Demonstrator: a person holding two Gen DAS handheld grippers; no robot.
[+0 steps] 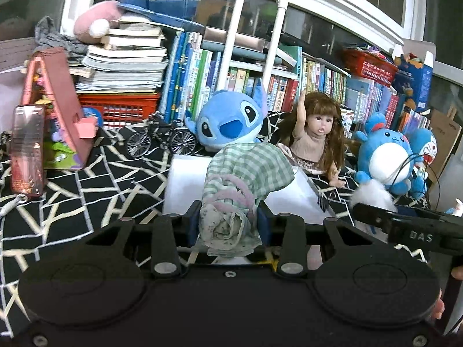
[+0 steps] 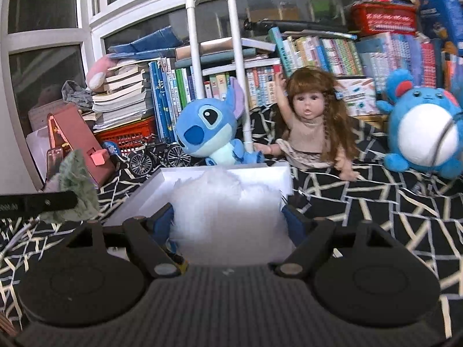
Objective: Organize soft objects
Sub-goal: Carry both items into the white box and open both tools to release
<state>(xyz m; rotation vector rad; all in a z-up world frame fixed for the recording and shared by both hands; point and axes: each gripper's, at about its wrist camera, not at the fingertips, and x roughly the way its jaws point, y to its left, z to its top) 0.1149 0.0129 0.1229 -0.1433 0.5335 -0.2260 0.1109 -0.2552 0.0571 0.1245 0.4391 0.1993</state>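
My left gripper (image 1: 228, 219) is shut on a bunched green checked cloth (image 1: 246, 170) with pink trim, held up above the white box (image 1: 185, 185). My right gripper (image 2: 228, 217) is shut on a white fluffy wad (image 2: 225, 208), lifted over the white box (image 2: 150, 190). The right gripper shows in the left wrist view as a black bar (image 1: 405, 225) with the white wad (image 1: 373, 196) beyond it. In the right wrist view the left gripper's arm (image 2: 37, 202) crosses the left edge with the green cloth (image 2: 78, 188) hanging from it.
Behind the box sit a blue plush (image 1: 228, 121), a long-haired doll (image 1: 315, 133) and a round blue plush (image 1: 385, 156) on a black patterned sheet (image 1: 86, 190). A toy bicycle (image 1: 162, 138), a pink toy house (image 1: 58, 107), stacked books and a red basket (image 1: 121, 107) crowd the left.
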